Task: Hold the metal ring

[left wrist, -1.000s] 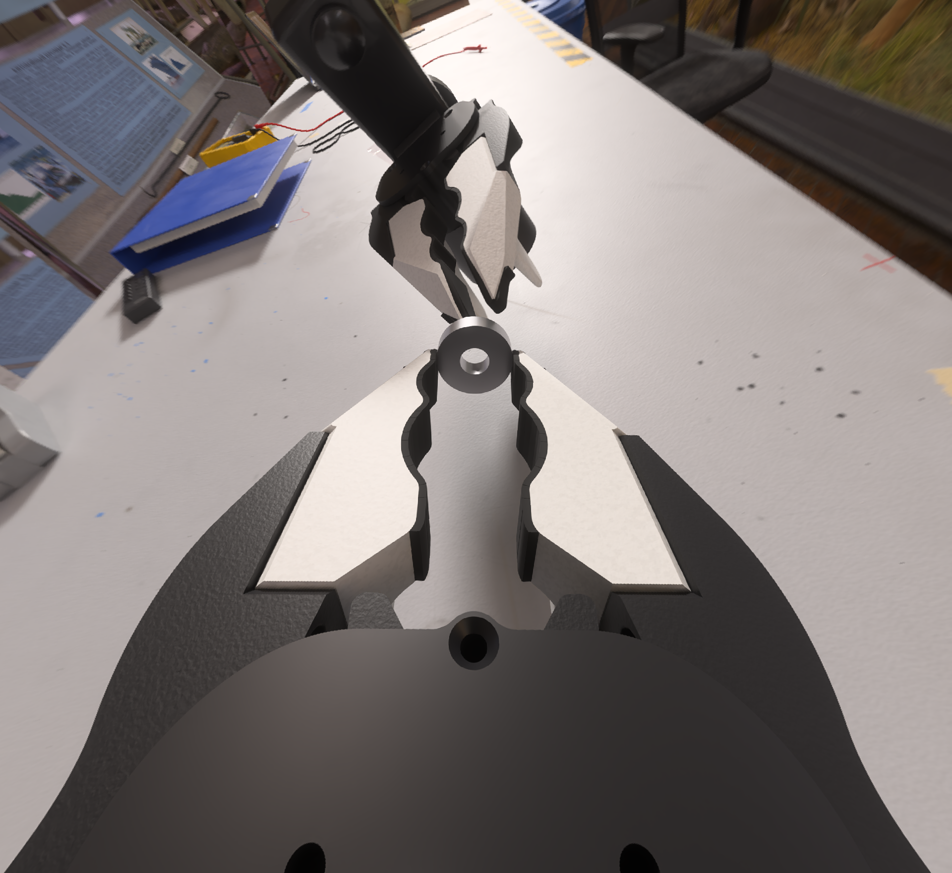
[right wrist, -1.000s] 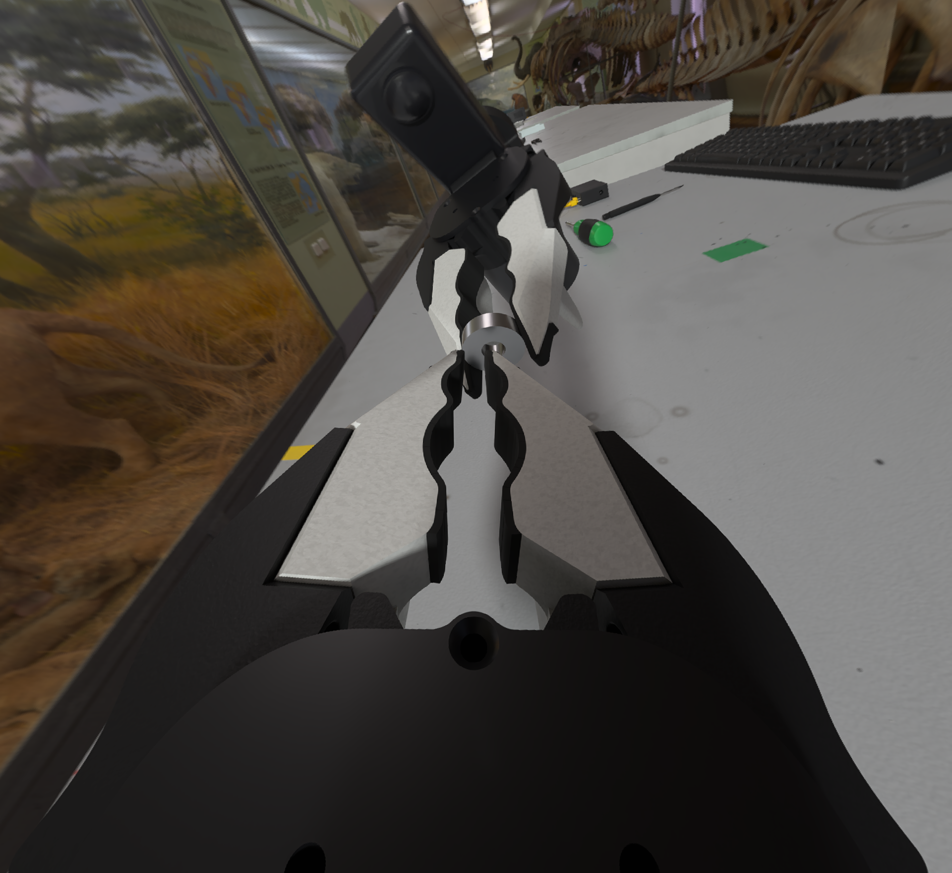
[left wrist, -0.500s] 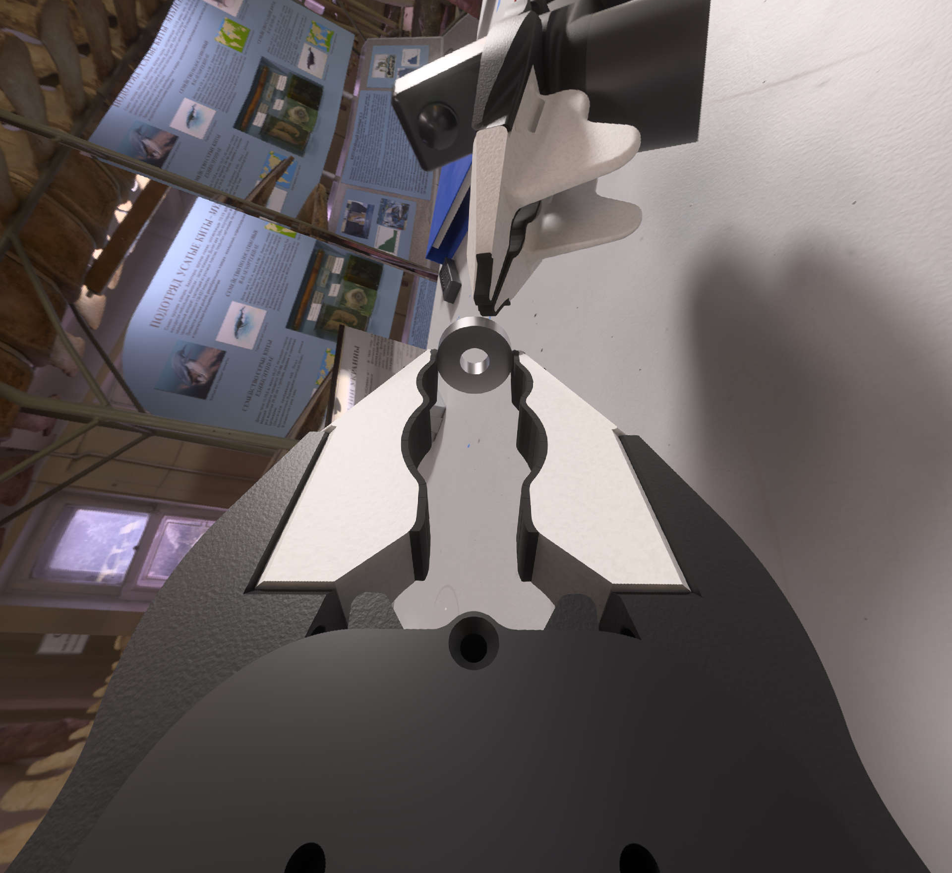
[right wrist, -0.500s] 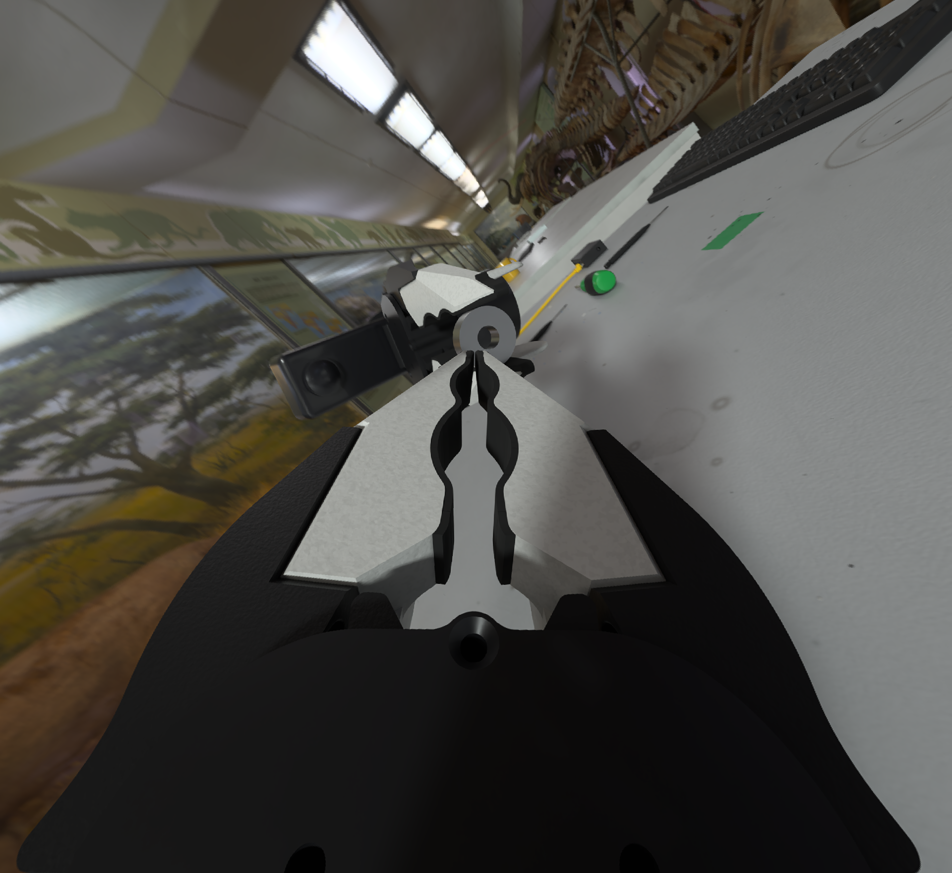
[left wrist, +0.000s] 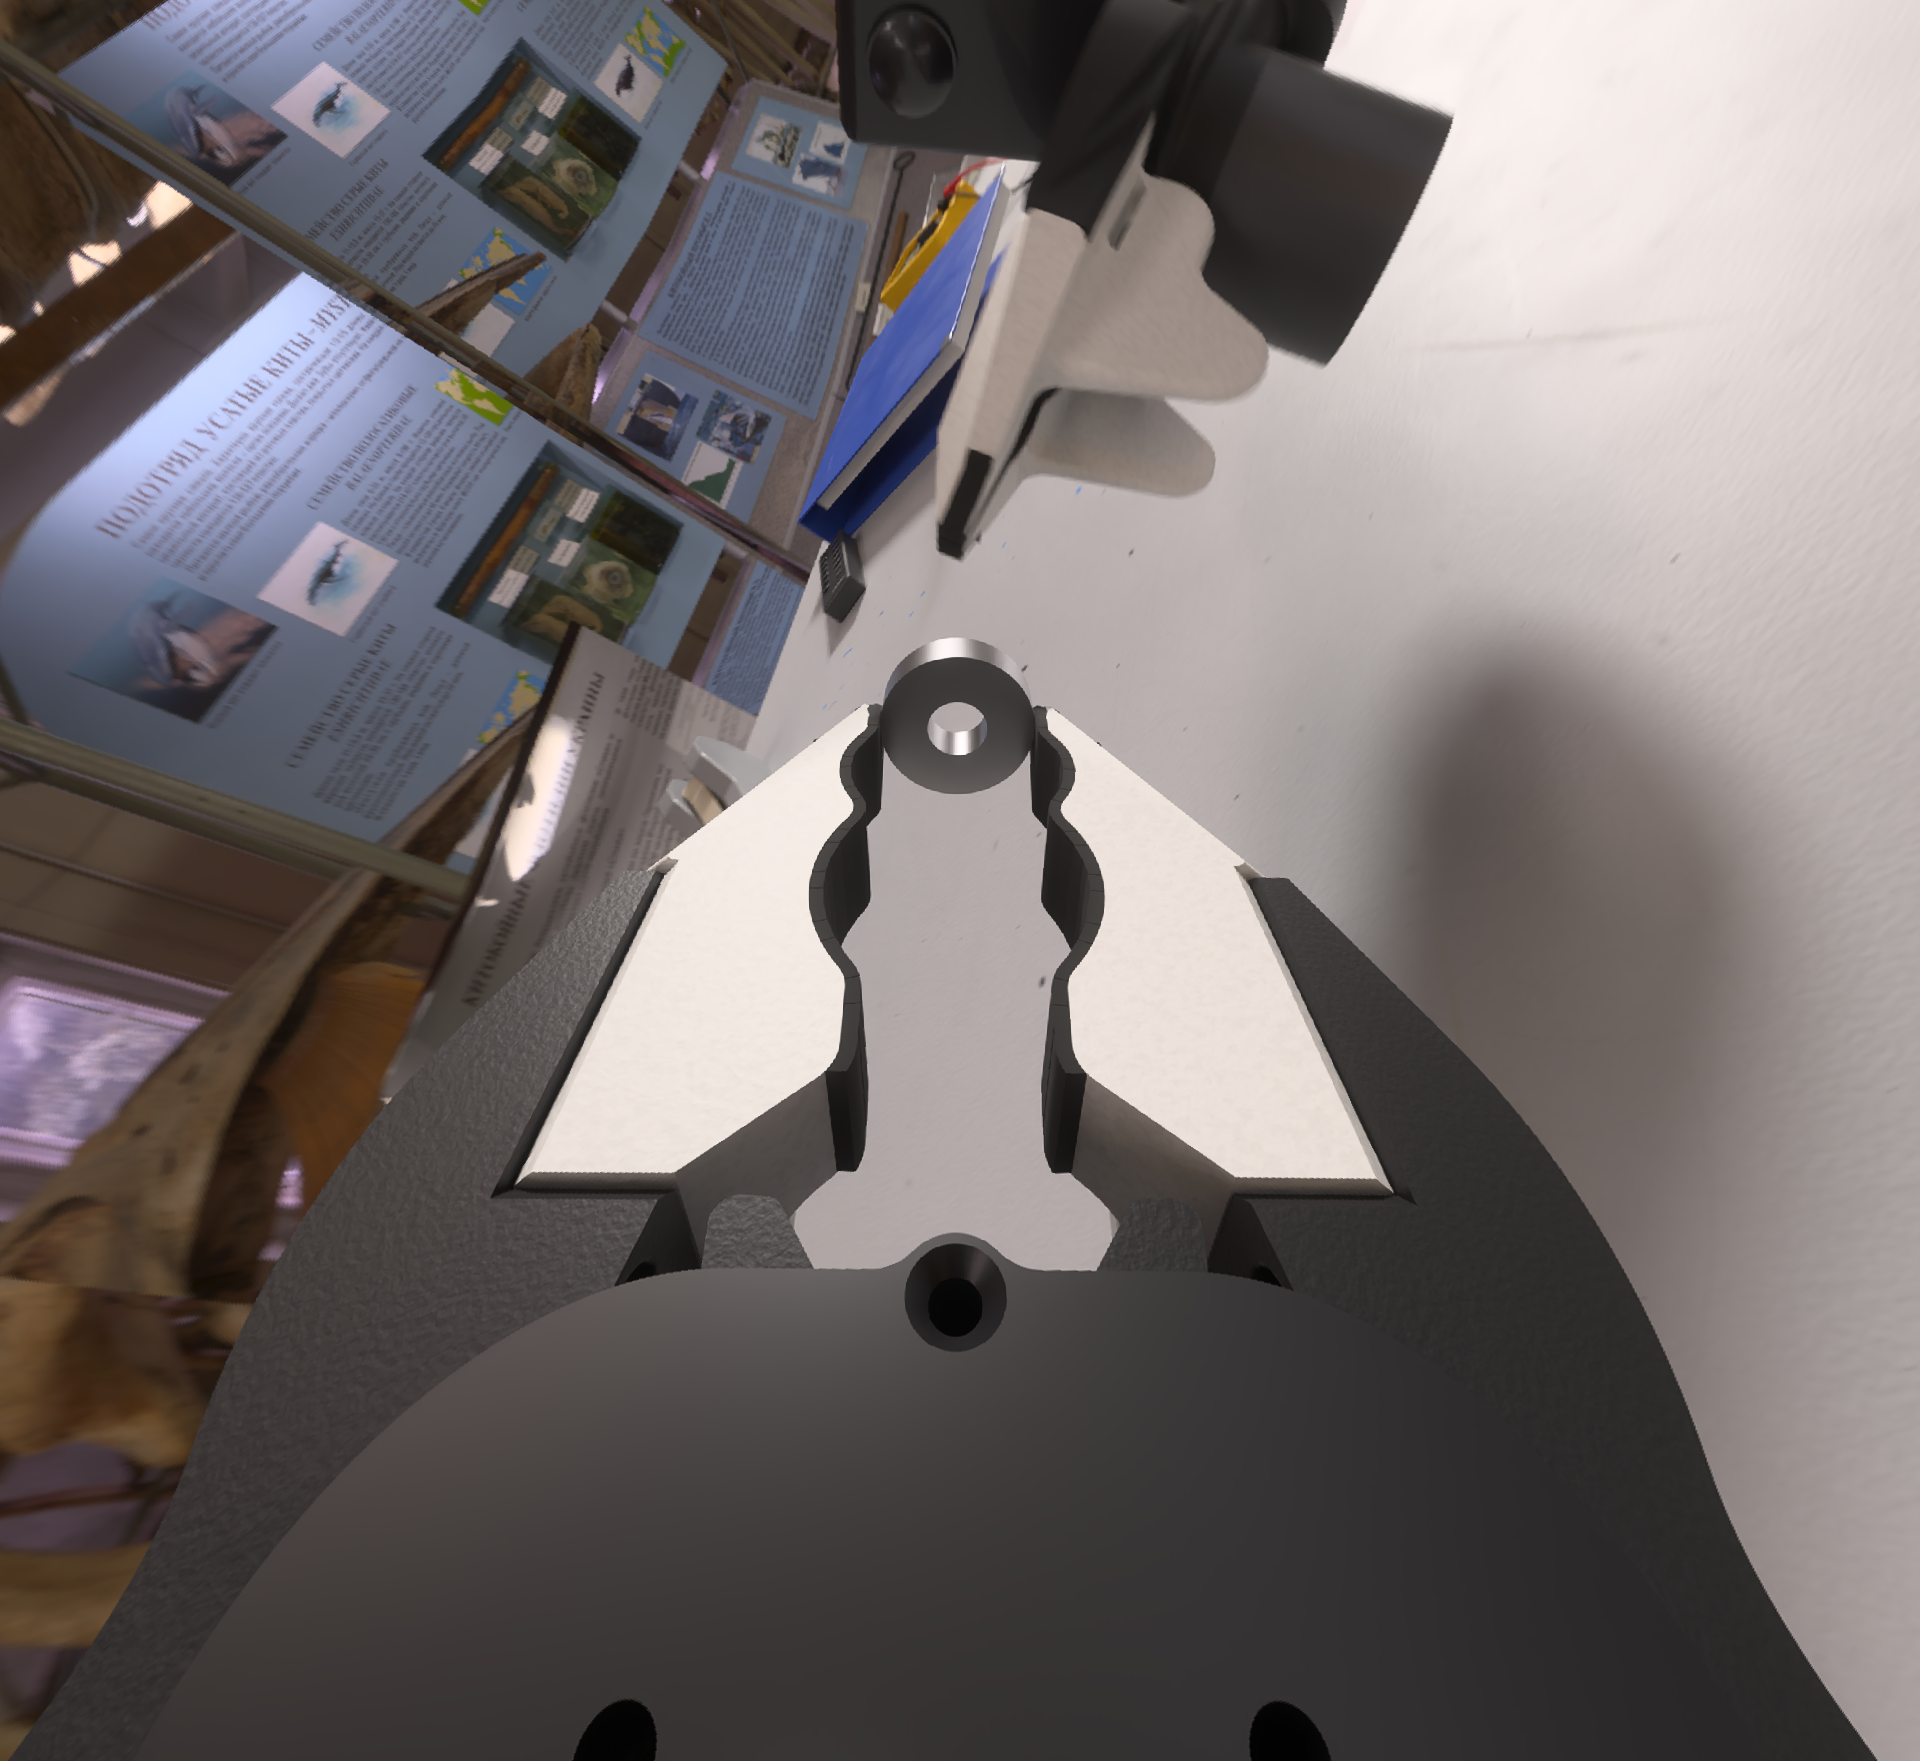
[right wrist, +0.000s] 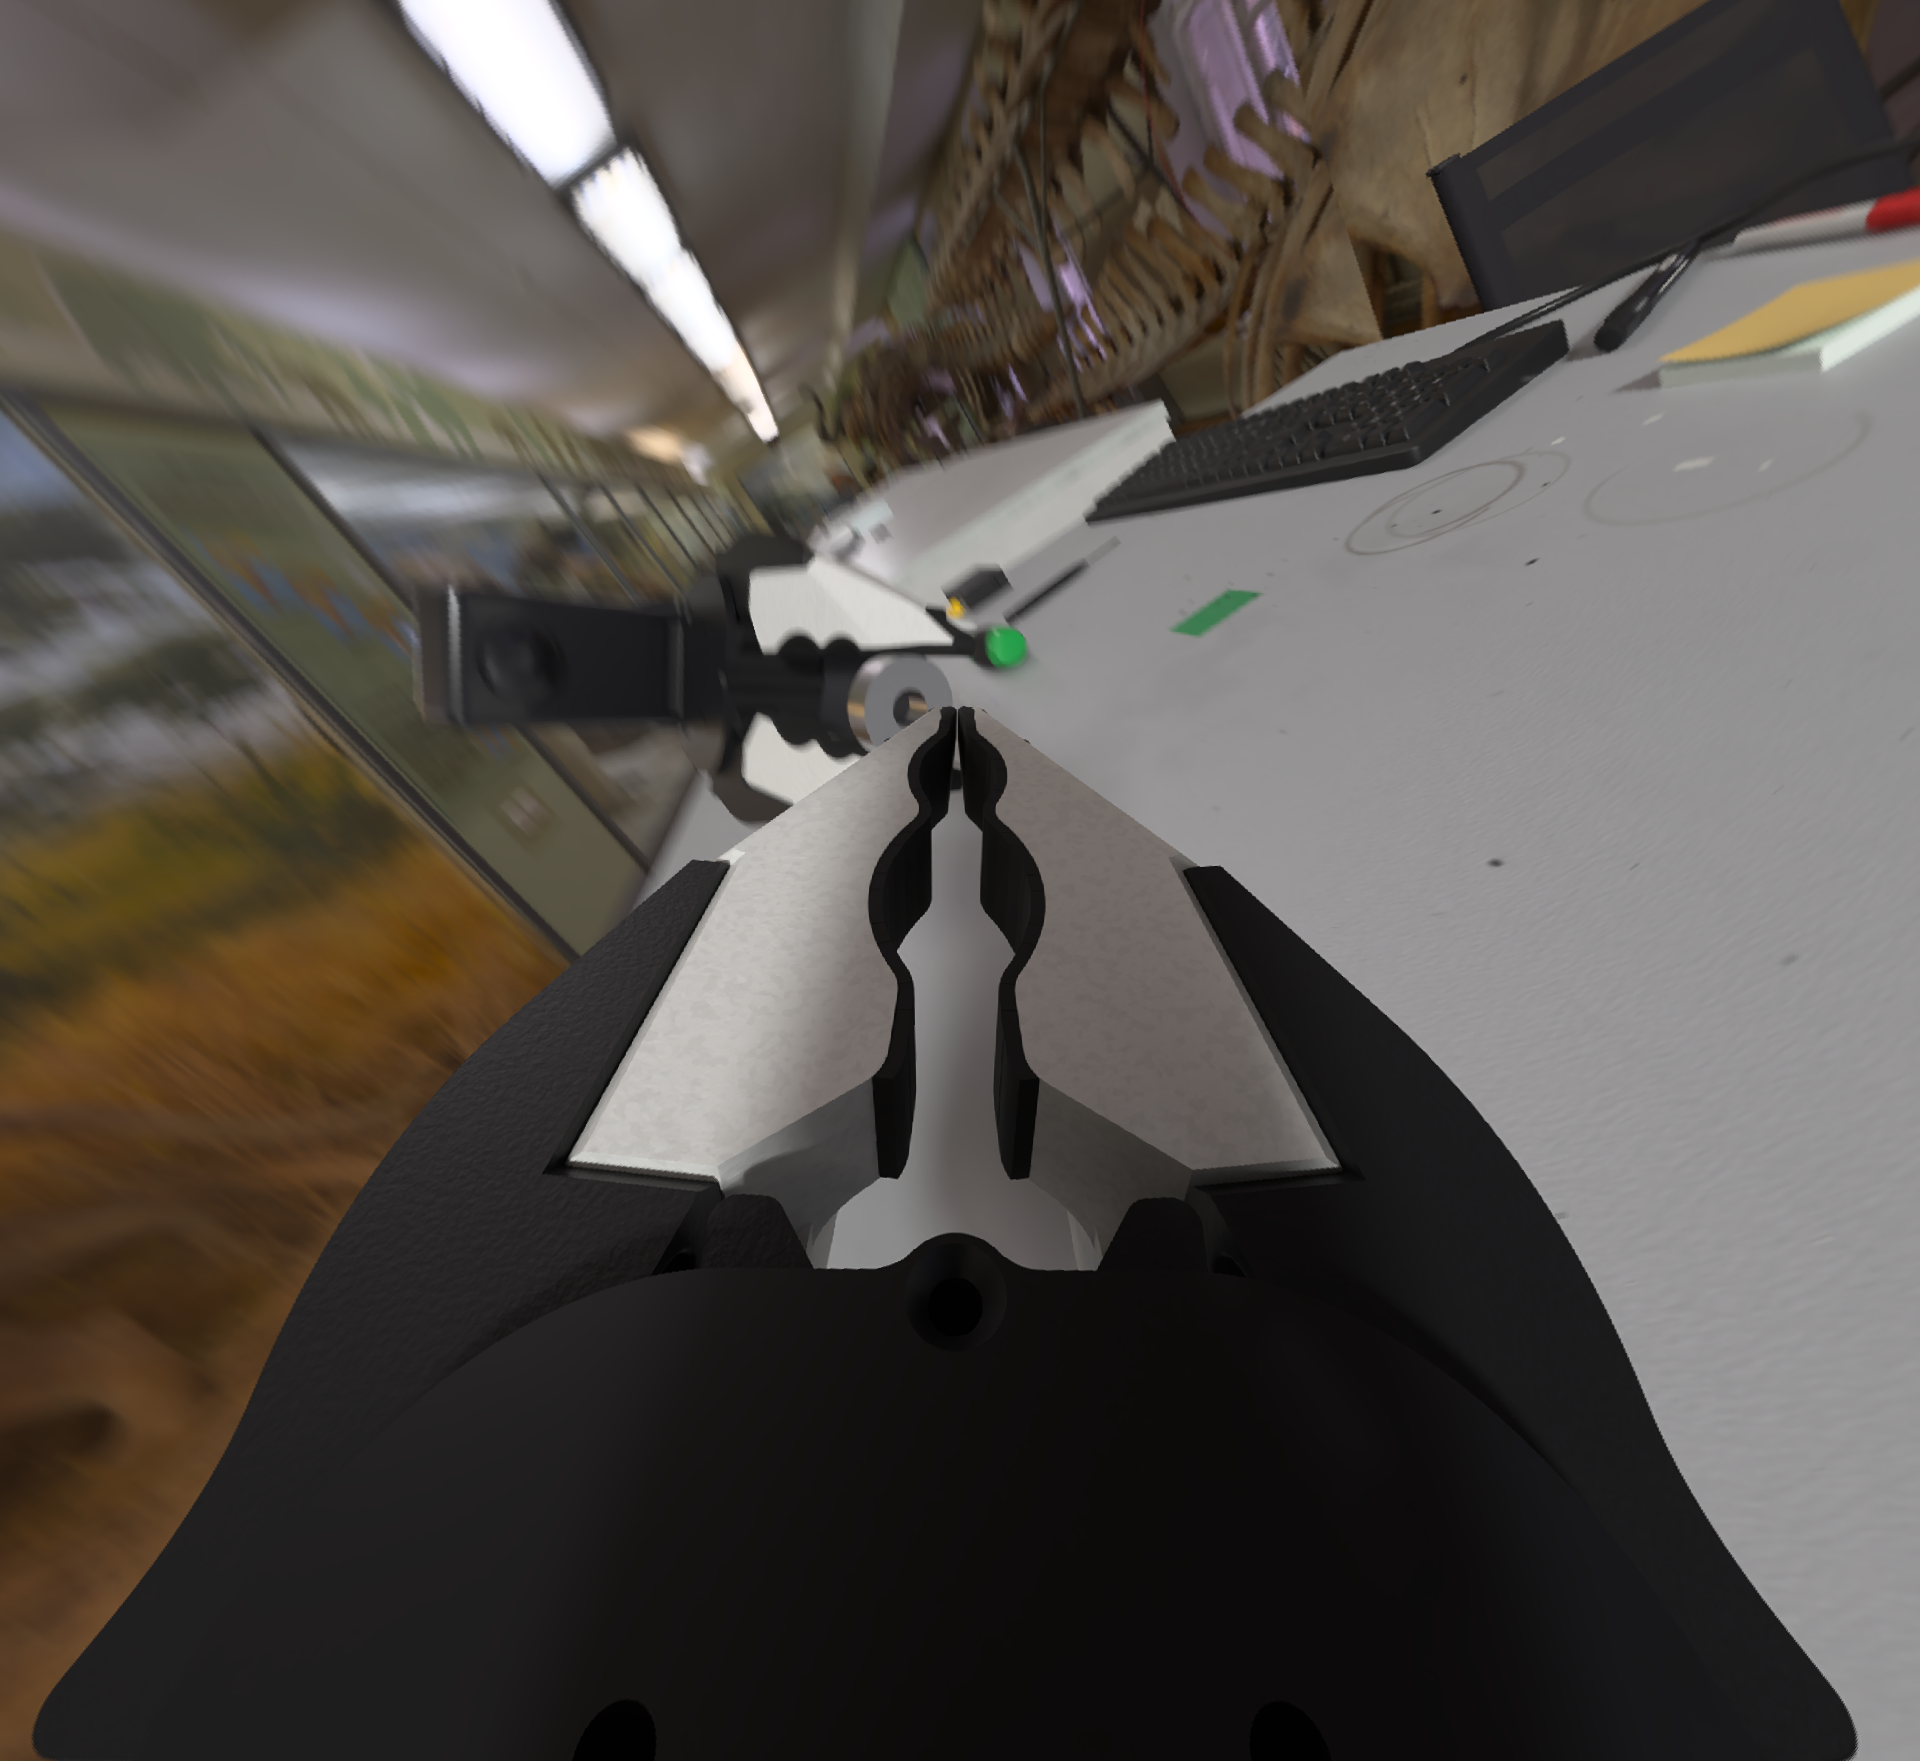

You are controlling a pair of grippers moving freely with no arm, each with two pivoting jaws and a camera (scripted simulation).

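Observation:
The metal ring [left wrist: 920,755] is a short grey cylinder with a round hole. My left gripper [left wrist: 956,726] is shut on it, with the fingertips pressing its two sides and the hole facing the camera, held above the white table [left wrist: 1558,568]. My right gripper [left wrist: 956,532] hangs farther off, with its jaws together and a clear gap to the ring. In the right wrist view my right gripper [right wrist: 956,719] is shut and empty. Its tips are just to the right of the ring [right wrist: 885,709], which the left gripper [right wrist: 862,695] holds.
A blue binder [left wrist: 914,340] and a small black box [left wrist: 840,573] lie on the table beyond the ring. In the right wrist view there are a black keyboard [right wrist: 1340,428], a green button [right wrist: 1004,644], a green patch [right wrist: 1216,612] and a notepad [right wrist: 1787,329].
My right gripper has drawn back from the ring, which it touched a second ago, and now stands apart from it. Both views have rolled. The left gripper has kept hold of the ring.

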